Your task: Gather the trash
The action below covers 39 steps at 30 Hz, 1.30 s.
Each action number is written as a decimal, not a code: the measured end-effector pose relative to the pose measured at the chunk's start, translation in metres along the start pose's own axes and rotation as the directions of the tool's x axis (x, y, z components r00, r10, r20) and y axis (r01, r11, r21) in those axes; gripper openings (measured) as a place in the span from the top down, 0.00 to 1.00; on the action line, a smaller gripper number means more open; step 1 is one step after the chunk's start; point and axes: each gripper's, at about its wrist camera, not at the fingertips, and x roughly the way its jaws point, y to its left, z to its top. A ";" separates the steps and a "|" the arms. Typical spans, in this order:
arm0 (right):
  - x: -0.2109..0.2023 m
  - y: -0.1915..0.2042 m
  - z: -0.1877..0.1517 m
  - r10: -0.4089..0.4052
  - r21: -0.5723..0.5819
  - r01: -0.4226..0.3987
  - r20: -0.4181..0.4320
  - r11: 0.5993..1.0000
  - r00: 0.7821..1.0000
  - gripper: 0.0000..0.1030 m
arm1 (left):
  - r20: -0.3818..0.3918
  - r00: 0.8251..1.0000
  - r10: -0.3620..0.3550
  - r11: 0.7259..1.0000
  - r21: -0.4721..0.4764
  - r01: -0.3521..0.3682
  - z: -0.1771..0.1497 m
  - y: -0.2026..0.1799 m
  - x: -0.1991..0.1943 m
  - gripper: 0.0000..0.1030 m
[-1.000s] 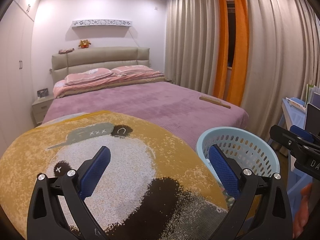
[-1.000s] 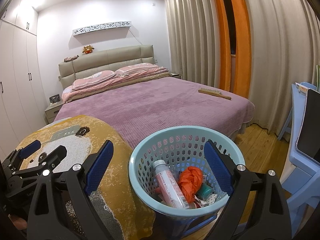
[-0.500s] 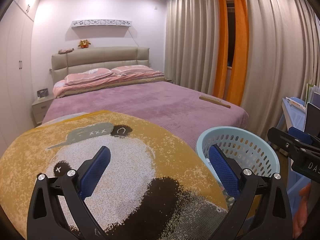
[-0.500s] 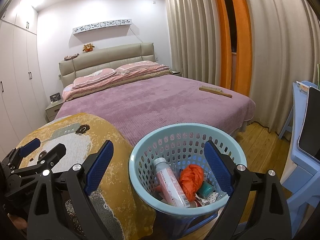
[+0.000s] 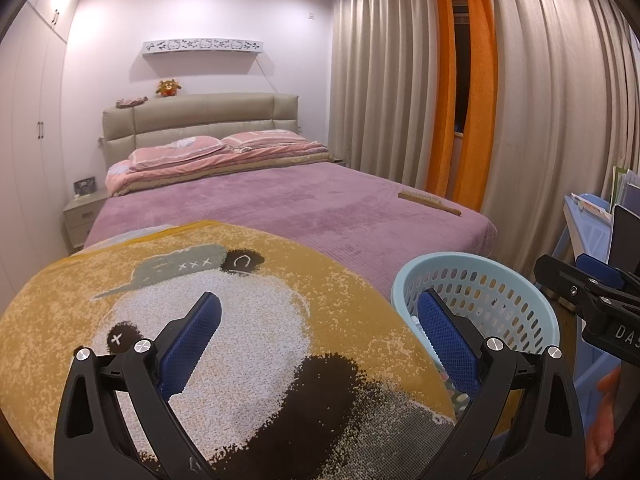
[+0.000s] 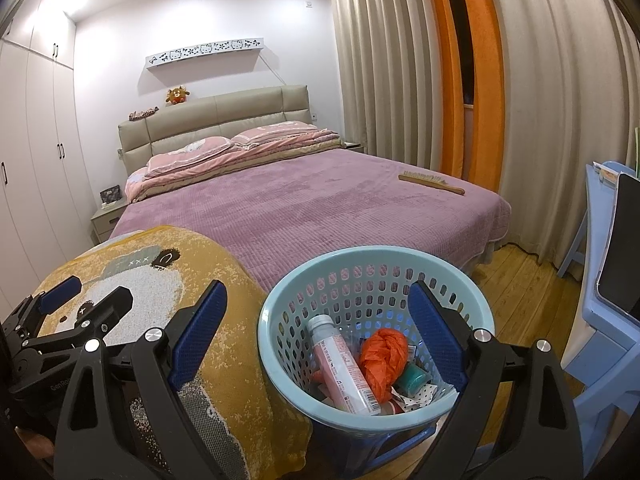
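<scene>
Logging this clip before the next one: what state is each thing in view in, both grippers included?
Left gripper: open, empty, over the panda blanket.
Right gripper: open, empty, over the basket.
Light blue perforated plastic basket: upright, partly filled.
Pink plastic bottle: lying tilted in the basket, capped.
Orange plastic bag: crumpled, in the basket.
Yellow panda blanket: draped flat.
Wooden brush: lying on the purple bed.

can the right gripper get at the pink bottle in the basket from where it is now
Probably yes. The right gripper hangs open above the blue basket, whose top is uncovered. The pink bottle lies on top of the trash beside the orange bag, with nothing over it.
</scene>
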 end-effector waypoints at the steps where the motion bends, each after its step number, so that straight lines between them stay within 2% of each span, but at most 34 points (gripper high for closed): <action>1: 0.000 0.000 0.000 0.000 0.001 0.000 0.000 1.000 1.000 0.15 | 0.000 1.000 0.001 1.000 0.000 -0.001 0.000 0.000 0.000 0.07; 39: 0.008 0.006 -0.008 -0.014 -0.014 0.014 -0.011 1.000 1.000 0.15 | -0.002 1.000 -0.006 1.000 0.004 0.006 -0.001 0.003 -0.001 0.07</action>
